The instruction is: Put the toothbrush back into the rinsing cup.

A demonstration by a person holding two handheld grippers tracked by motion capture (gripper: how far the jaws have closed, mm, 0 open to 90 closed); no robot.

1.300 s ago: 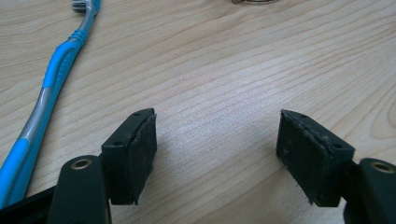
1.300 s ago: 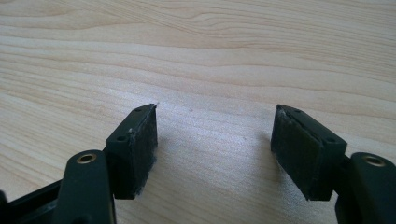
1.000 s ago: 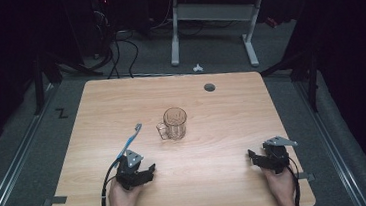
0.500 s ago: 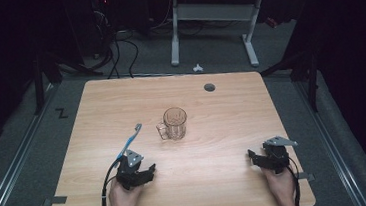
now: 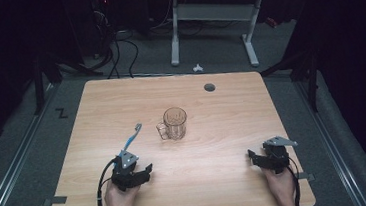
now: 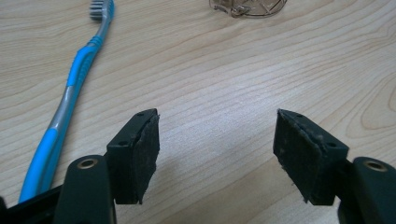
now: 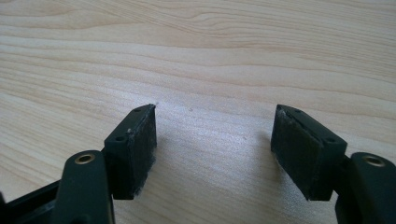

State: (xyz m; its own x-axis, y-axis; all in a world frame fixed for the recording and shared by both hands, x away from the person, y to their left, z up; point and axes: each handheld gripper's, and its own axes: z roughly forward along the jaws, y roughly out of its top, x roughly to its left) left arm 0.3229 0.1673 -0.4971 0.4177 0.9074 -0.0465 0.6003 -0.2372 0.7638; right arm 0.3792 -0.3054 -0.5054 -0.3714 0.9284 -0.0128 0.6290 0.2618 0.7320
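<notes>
A blue and grey toothbrush (image 5: pixel 132 139) lies flat on the wooden table (image 5: pixel 221 109), left of centre, its bristle head pointing away from the person and its handle end running close to the left gripper (image 5: pixel 144 170). In the left gripper view the toothbrush (image 6: pixel 70 93) lies just beside the gripper's left jaw, outside the gap and not touching the pads. A clear glass mug (image 5: pixel 174 123) stands upright near the middle of the table, just right of the brush head, its handle turned toward the toothbrush; its base (image 6: pixel 247 7) shows at the top of the left gripper view. The left gripper (image 6: pixel 215 151) rests low over the table with its jaws wide apart and nothing between them. The right gripper (image 5: pixel 254 158) sits near the table's right front corner, well apart from both things; its jaws (image 7: pixel 212 151) are likewise spread over bare wood.
</notes>
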